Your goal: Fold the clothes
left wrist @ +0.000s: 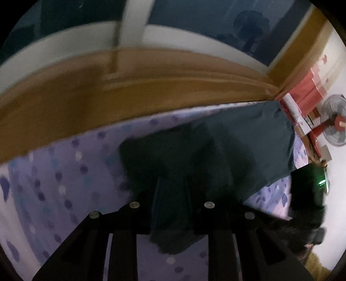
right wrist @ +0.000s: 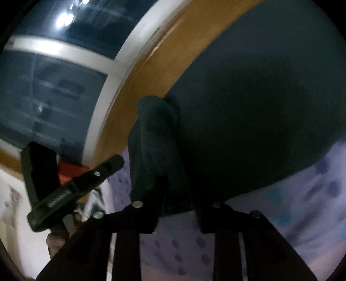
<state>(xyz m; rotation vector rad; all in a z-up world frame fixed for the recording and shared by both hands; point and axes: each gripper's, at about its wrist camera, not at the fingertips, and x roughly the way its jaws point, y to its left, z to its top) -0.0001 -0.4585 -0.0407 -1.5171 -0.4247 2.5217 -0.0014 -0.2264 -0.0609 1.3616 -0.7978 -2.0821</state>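
A dark teal garment (left wrist: pixel 248 140) lies spread on a bed with a lilac dotted sheet (left wrist: pixel 64 183). My left gripper (left wrist: pixel 175 186) points down at the garment's near edge, and a fold of the cloth fills the gap between its fingers, pinched. In the right wrist view the same garment (right wrist: pixel 259 86) covers the upper right. A bunched corner of the garment stands up between the fingers of my right gripper (right wrist: pixel 179 190) and drapes over the left finger (right wrist: pixel 151 194). The dark, blurred picture hides whether those pads press on the cloth.
A brown wooden bed frame (left wrist: pixel 129 86) runs along the far side of the sheet, with a dark window (left wrist: pixel 194 17) behind it. A standing fan (left wrist: pixel 335 121) and red things (left wrist: pixel 307 90) are at the right. The other tool's black body (right wrist: pixel 71 190) shows at the left.
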